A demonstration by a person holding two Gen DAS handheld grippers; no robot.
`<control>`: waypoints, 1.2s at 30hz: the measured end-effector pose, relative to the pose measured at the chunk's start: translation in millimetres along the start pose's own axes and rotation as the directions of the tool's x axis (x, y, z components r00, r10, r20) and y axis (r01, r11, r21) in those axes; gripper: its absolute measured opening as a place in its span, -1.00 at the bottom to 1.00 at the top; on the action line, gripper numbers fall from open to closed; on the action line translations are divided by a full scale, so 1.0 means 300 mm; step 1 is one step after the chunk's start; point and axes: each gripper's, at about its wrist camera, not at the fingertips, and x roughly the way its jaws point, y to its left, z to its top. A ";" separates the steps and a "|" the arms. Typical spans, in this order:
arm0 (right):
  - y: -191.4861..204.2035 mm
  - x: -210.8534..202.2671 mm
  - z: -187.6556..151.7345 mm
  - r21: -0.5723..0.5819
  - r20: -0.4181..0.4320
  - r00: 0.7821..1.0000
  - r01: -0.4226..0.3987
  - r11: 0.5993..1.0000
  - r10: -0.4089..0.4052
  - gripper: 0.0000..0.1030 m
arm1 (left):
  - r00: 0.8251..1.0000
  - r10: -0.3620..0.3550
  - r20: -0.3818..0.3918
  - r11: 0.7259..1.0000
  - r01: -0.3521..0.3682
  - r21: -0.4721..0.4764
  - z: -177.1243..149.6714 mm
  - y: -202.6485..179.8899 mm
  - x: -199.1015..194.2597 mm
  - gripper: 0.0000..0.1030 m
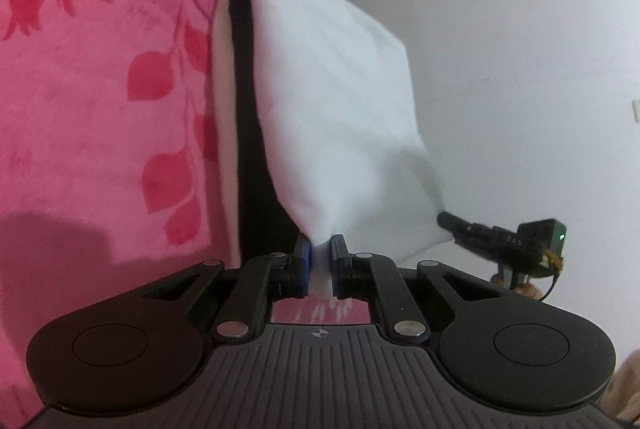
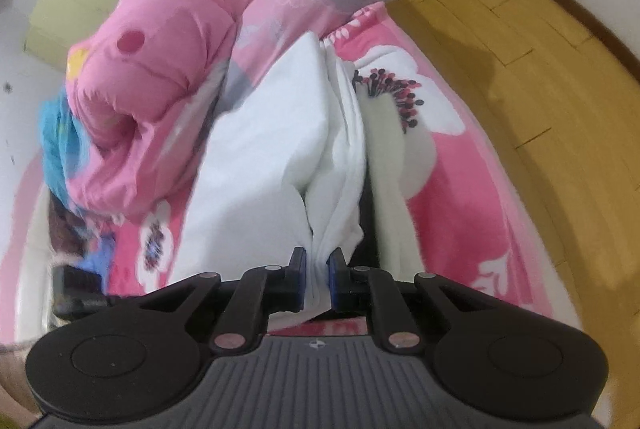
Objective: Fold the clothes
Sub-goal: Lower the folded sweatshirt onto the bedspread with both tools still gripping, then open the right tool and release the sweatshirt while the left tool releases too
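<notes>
A white garment point(image 1: 336, 101) hangs lifted over the bed, stretched between both grippers. My left gripper point(image 1: 320, 253) is shut on a bunched lower corner of it. At the right of the left wrist view, my right gripper point(image 1: 446, 223) pinches the garment's other corner. In the right wrist view the white garment point(image 2: 264, 157) runs away from me in folds, and my right gripper point(image 2: 318, 263) is shut on a gathered pleat of it. A black strip of fabric point(image 1: 248, 133) shows along the garment's edge; I cannot tell whether it belongs to it.
A pink floral blanket point(image 1: 100, 89) covers the bed. A crumpled pink quilt point(image 2: 152, 77) and blue cloth point(image 2: 60, 145) are piled at the back left. Wooden floor point(image 2: 540, 49) lies to the right of the bed, a white wall point(image 1: 520, 69) behind.
</notes>
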 end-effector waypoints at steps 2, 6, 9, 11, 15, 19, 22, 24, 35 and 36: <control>-0.004 0.043 -0.014 -0.032 -0.042 0.997 0.066 0.997 -0.067 -0.65 | 0.998 0.059 -0.031 0.998 -0.058 0.025 0.005 0.009 0.027 -0.73; -0.046 0.064 -0.022 0.023 -0.062 0.987 0.148 0.989 -0.146 -0.05 | 0.994 0.111 -0.005 0.993 -0.111 0.041 0.003 -0.005 -0.010 -0.50; -0.040 -0.007 0.008 0.029 0.018 0.981 0.193 0.981 -0.194 -0.09 | 0.991 0.114 0.064 0.991 -0.118 0.061 0.008 -0.034 -0.100 -0.26; -0.017 -0.036 0.058 0.024 0.078 0.978 0.191 0.981 -0.192 -0.13 | 0.991 0.095 0.099 0.994 -0.099 0.036 0.019 -0.030 -0.127 -0.19; 0.084 0.047 0.199 -0.095 0.142 0.983 0.134 0.986 -0.120 -0.17 | 0.993 0.078 0.086 0.997 -0.078 0.005 0.007 -0.025 -0.069 -0.11; 0.153 0.227 0.351 -0.210 0.138 0.988 0.096 0.973 -0.068 -0.29 | 0.992 0.126 0.021 0.991 -0.127 0.038 -0.024 -0.019 0.049 -0.11; 0.094 0.362 0.456 -0.184 0.137 0.986 0.117 0.976 -0.093 -0.40 | 0.990 0.137 0.013 0.990 -0.137 0.017 -0.044 -0.003 0.094 -0.11; 0.036 0.425 0.498 -0.126 0.123 0.985 0.135 0.983 -0.120 -0.43 | 0.992 0.126 0.023 0.992 -0.126 0.003 -0.045 0.007 0.103 -0.11; 0.171 0.280 0.408 -0.358 0.072 0.994 0.103 0.928 -0.082 -0.44 | 0.996 0.093 0.002 0.996 -0.093 0.004 -0.041 0.035 0.126 -0.10; 0.174 0.305 0.400 -0.387 0.042 0.993 0.116 0.915 -0.108 -0.44 | 0.995 0.095 -0.003 0.995 -0.095 0.015 -0.037 0.032 0.126 -0.10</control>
